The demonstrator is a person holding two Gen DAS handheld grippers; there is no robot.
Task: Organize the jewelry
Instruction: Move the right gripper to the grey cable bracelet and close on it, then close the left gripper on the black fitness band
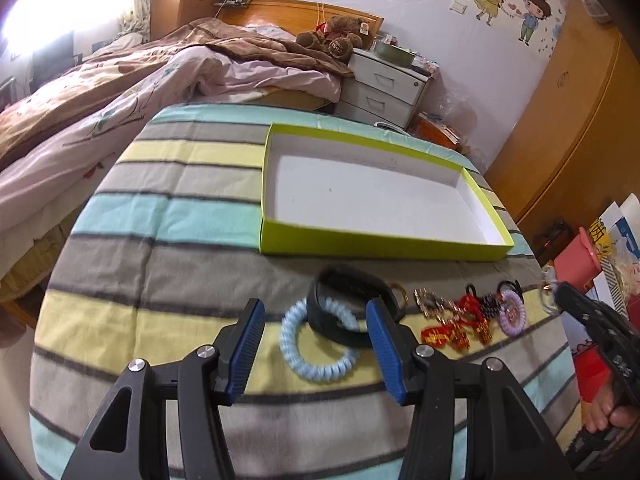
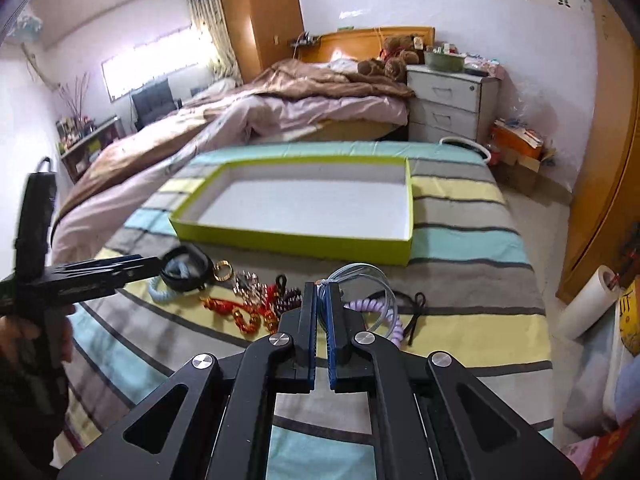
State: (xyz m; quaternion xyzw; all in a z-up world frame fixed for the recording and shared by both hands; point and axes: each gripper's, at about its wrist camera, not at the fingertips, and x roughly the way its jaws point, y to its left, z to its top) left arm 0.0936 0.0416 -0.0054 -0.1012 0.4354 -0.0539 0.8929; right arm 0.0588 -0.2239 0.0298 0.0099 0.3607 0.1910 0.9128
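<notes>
Striped cloth (image 1: 160,264), coiled hair tie (image 1: 316,340), cardboard tray (image 1: 380,242)

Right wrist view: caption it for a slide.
Right tongs shut on a clear loop, jewelry row before an empty green box.

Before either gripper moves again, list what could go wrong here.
1. The right gripper pinches only a thin clear loop near its fingertips; it may slip on the way to the green box.
2. The left gripper is open around both the light blue coil band and the overlapping black band; closing may grab both.
3. The red and gold pieces lie tangled, so lifting one may drag others.
</notes>
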